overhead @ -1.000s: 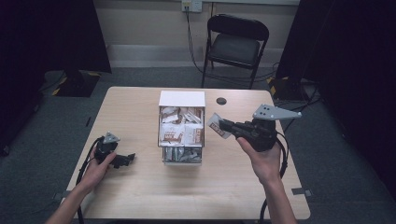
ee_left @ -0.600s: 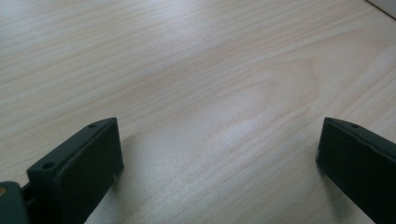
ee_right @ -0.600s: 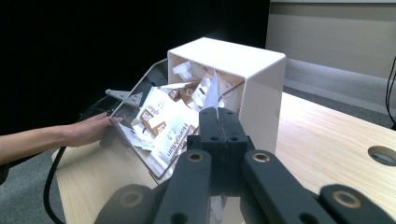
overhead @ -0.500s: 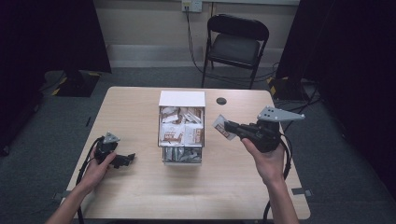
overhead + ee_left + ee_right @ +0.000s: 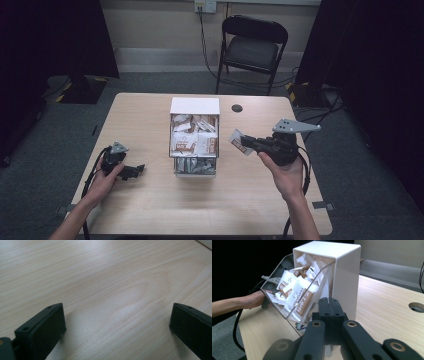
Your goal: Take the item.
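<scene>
Right gripper (image 5: 246, 143): jaws clenched on small flat packet (image 5: 237, 141), white wrapper with brown print, held clear above table (image 5: 150, 210). Just ahead of its tips: white box dispenser (image 5: 195, 106), square-cornered, with clear slanted front bin, crammed with crinkled brown-and-white sachets (image 5: 298, 296). Left gripper (image 5: 136, 171): jaws released, spread wide, nothing between, black blocky pads low over pale wood-grain tabletop, well left of dispenser.

light wood counter (image 5: 150, 210) with a small round dark cable hole (image 5: 237, 108) near its far edge, a black folding metal chair (image 5: 252, 47) behind it on the grey carpet floor (image 5: 65, 125), a white wall outlet (image 5: 205, 6) with a black cord hanging down
</scene>
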`<state>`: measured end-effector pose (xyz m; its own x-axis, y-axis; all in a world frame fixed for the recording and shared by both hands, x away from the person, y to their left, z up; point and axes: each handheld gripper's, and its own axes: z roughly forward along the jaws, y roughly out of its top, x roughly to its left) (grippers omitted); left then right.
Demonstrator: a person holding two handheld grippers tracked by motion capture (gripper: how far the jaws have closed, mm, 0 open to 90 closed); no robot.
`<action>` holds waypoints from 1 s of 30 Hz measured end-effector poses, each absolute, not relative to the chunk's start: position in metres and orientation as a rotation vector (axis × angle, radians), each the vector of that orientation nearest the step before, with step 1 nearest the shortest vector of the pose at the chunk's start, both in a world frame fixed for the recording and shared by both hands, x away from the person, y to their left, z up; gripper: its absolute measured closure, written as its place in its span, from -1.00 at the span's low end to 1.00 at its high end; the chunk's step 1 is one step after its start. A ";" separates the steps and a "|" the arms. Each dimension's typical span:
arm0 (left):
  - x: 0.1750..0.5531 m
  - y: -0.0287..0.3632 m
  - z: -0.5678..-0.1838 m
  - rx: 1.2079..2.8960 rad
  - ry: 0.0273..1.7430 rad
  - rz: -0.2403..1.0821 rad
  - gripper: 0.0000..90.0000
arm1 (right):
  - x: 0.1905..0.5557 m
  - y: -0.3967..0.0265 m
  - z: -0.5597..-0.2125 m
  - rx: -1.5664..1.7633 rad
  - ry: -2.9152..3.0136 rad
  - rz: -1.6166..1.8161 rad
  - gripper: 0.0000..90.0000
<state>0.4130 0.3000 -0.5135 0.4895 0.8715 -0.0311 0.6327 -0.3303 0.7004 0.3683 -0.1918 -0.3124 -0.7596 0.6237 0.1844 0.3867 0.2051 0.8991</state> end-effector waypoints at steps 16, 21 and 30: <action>0.413 0.300 -0.513 2.077 1.234 0.467 -1.00 | 0.382 -0.193 -0.338 1.024 2.295 1.536 1.00; 0.413 0.300 -0.513 2.077 1.234 0.466 -1.00 | 0.386 -0.191 -0.346 1.044 2.310 1.524 1.00; 0.413 0.300 -0.513 2.078 1.233 0.467 -1.00 | 0.398 -0.191 -0.370 1.092 2.342 1.485 1.00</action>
